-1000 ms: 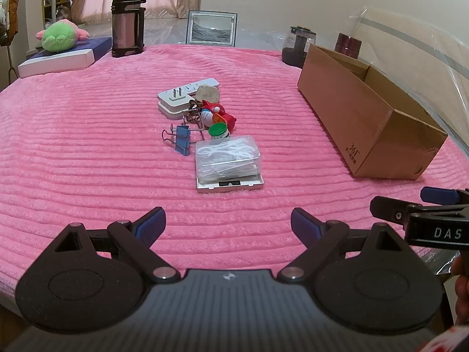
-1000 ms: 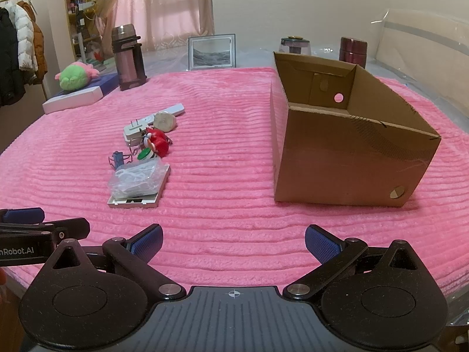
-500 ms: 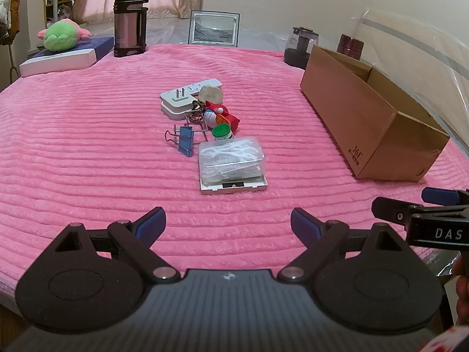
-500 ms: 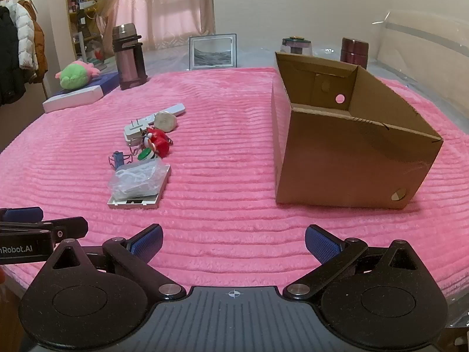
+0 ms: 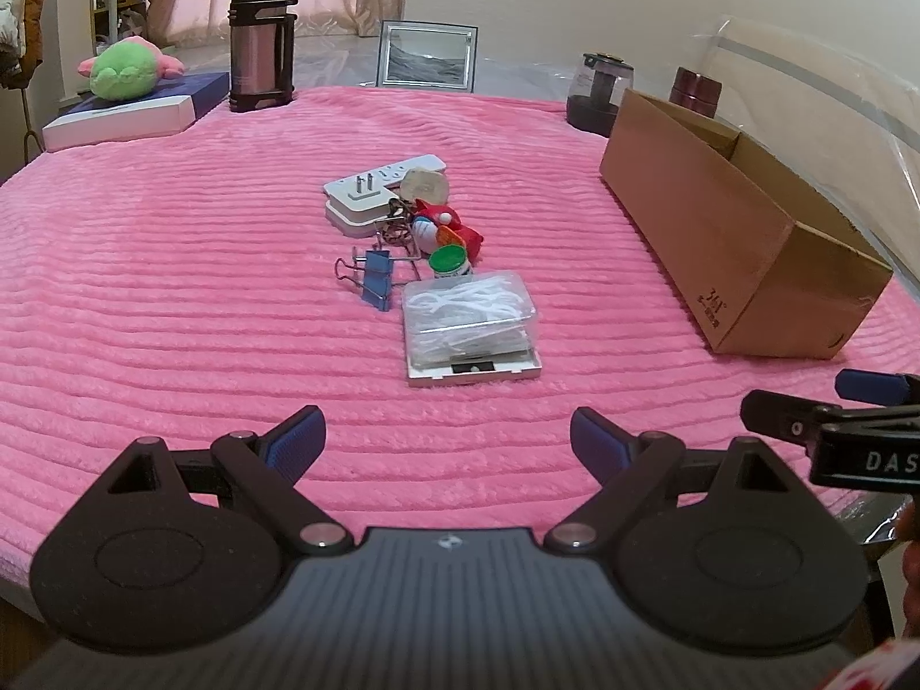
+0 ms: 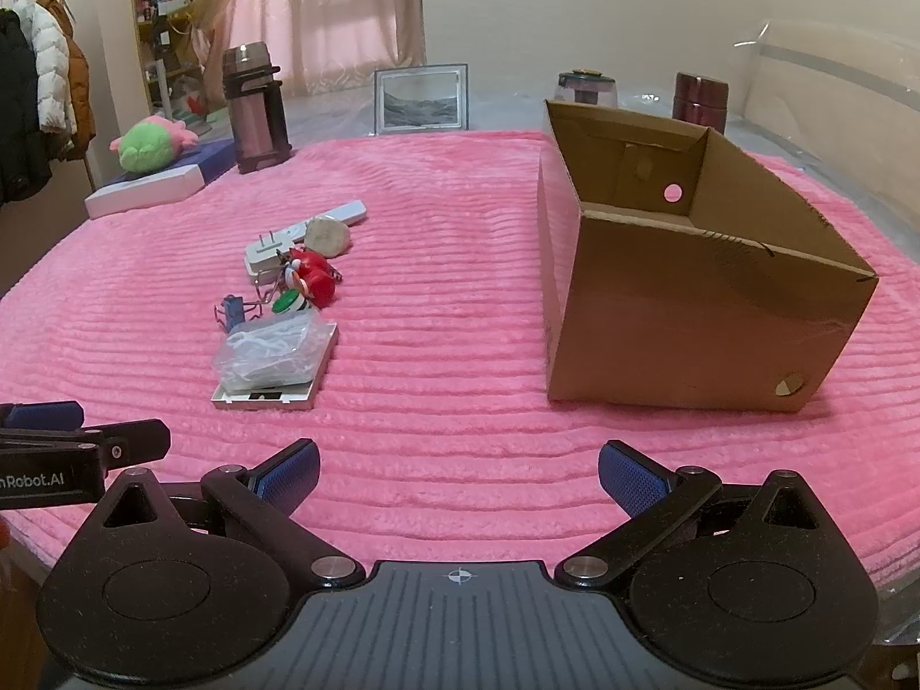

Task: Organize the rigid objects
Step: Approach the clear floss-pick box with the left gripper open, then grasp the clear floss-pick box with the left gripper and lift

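Ahead of the left gripper (image 5: 447, 443), whose 2 jaws stand apart over the pink blanket (image 5: 172, 287), the clear plastic box (image 5: 468, 319) rests on a white tray, the blue binder clip (image 5: 376, 279) just beside it. From the right wrist, the right gripper (image 6: 459, 474) likewise gapes empty; the cardboard box (image 6: 690, 299) stands open, well apart from the clutter.
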{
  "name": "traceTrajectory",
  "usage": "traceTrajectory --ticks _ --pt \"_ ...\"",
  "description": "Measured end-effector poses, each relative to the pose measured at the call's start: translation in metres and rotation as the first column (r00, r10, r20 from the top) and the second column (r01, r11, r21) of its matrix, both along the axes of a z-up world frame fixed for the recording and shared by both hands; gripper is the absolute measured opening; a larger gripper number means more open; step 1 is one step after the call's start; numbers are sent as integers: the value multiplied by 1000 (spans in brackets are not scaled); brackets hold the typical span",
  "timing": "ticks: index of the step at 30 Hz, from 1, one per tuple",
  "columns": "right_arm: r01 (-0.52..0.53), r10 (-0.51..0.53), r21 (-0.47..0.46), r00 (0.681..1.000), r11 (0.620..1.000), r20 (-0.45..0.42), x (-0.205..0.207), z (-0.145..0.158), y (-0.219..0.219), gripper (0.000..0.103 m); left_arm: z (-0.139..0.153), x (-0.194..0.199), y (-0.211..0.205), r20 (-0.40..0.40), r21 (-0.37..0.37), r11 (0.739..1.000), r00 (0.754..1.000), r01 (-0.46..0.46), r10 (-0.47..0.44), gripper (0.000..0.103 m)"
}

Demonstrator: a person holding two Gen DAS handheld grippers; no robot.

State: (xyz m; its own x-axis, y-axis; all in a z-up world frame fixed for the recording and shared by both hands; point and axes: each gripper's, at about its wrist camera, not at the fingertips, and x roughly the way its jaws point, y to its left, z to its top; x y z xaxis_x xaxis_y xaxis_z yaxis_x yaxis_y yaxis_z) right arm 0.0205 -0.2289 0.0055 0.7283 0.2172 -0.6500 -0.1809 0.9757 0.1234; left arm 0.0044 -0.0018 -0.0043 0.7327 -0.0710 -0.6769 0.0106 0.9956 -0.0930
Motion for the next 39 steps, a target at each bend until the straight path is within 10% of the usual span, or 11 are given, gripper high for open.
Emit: traceTrajectory --ticks 39 --pt "-63 63 -9 998 998 -15 58 -54 26 100 -50 112 -2 -26 -113 994 1000 12 -15 92"
